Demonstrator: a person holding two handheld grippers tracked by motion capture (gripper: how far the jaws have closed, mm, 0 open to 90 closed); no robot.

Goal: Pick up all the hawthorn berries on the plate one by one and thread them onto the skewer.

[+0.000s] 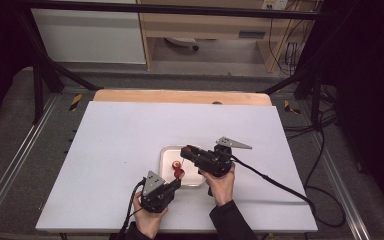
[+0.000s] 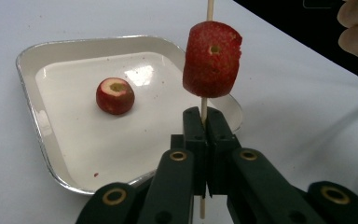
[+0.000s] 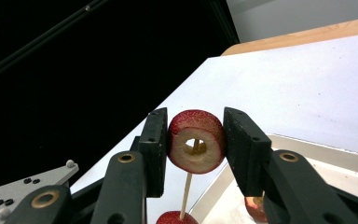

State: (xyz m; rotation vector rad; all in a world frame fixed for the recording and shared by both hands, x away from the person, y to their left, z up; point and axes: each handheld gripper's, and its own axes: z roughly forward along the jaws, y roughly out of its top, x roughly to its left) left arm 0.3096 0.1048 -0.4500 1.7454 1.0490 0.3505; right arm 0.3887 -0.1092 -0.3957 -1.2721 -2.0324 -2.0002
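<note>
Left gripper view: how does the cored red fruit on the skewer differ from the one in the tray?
The skewered fruit is threaded on the skewer, which the left claw pinches, so it is held raised; the tray fruit lies loose on the tray floor. The skewered fruit's core hole faces sideways; the tray fruit's faces up. Both are red and cored.

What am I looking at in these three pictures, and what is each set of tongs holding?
A person works at a white table with handheld tongs in each hand. One picture looks down from above; the other two come from cameras riding on the tongs. The left tongs are shut on a wooden skewer that already carries one red hollowed fruit piece. The right tongs grip a second cored fruit ring, with the skewer's tip in its hole. A third piece lies in the shallow metal tray.
</note>
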